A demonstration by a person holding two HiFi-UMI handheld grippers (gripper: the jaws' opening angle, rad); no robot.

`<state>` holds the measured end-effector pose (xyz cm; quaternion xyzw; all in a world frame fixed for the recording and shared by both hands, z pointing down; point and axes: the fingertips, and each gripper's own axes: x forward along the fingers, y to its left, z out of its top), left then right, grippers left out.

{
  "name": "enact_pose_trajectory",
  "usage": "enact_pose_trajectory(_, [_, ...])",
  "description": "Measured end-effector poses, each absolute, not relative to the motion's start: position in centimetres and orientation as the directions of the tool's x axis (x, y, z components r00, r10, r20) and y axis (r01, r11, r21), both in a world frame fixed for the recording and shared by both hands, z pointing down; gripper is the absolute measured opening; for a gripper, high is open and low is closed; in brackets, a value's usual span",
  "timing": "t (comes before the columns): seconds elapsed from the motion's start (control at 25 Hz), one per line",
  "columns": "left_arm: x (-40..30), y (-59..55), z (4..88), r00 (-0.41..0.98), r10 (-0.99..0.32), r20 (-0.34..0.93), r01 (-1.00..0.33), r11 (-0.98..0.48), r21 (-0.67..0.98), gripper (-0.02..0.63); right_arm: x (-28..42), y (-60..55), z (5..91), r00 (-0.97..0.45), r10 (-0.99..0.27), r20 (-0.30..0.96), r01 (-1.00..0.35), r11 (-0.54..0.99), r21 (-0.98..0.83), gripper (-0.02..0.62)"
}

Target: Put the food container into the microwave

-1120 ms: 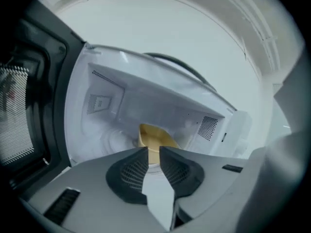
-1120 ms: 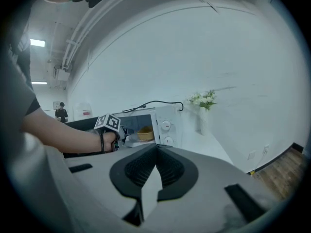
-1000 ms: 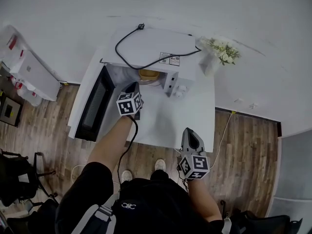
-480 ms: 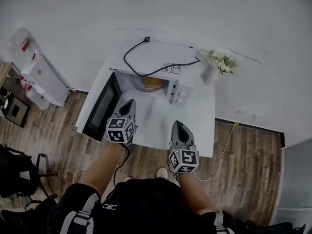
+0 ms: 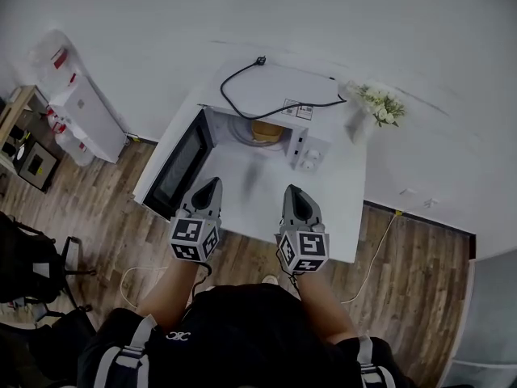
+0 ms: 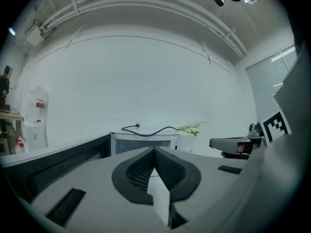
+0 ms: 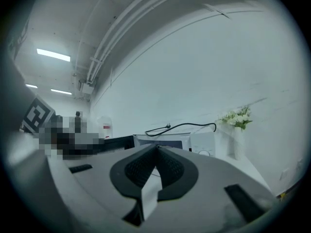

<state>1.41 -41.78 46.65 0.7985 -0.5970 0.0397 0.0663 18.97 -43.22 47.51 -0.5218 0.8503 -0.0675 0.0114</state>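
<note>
I count one microwave (image 5: 271,111), one food container (image 5: 267,130), one black cable (image 5: 266,99), one vase of white flowers (image 5: 380,105), one white table (image 5: 339,217), and my two claws.

My left gripper (image 5: 212,184) has its jaws pressed together tip to tip, with nothing between them and touching nothing. My right gripper (image 5: 292,192) is the same: jaws together, empty, held in the air. Both point toward the microwave, well short of it, side by side.

The food container sits inside the microwave's cavity, on the round plate there. The microwave door (image 5: 179,164) stands swung wide to the left of the cavity, so the mouth faces me unblocked. The cable lies loose on the microwave's top. The vase stands just to the microwave's right, by the wall.

In front of the microwave the tabletop is bare up to its near edge, which runs about under my two claws. The door's outer end reaches the table's left edge.
</note>
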Motion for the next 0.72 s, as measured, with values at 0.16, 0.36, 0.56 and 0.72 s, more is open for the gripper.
enact_pose_trajectory(0.16, [1.6, -41.8, 47.1, 0.256, -0.955, 0.151, -0.967, -0.253, 0.038, 0.002, 19.1, -43.6, 47.4, -0.469, -0.881, 0.055, -0.879, 0.461, -0.122, 0.002])
enact_pose_trajectory(0.36, [2.5, -41.6, 47.4, 0.249, -0.956, 0.158, -0.968, -0.249, 0.020, 0.002, 19.4, -43.5, 47.7, -0.482, -0.874, 0.060, -0.873, 0.472, -0.125, 0.001])
enact_pose_trajectory(0.56, [3.0, -41.5, 47.8, 0.239, -0.957, 0.167, -0.971, -0.239, 0.019, 0.002, 19.6, -43.3, 47.8, -0.491, -0.868, 0.067, -0.868, 0.482, -0.117, 0.000])
enact_pose_trajectory(0.72, [3.4, -41.5, 48.0, 0.238, -0.955, 0.175, -0.971, -0.238, 0.022, 0.002, 19.7, -43.2, 47.7, -0.494, -0.867, 0.070, -0.867, 0.485, -0.111, 0.002])
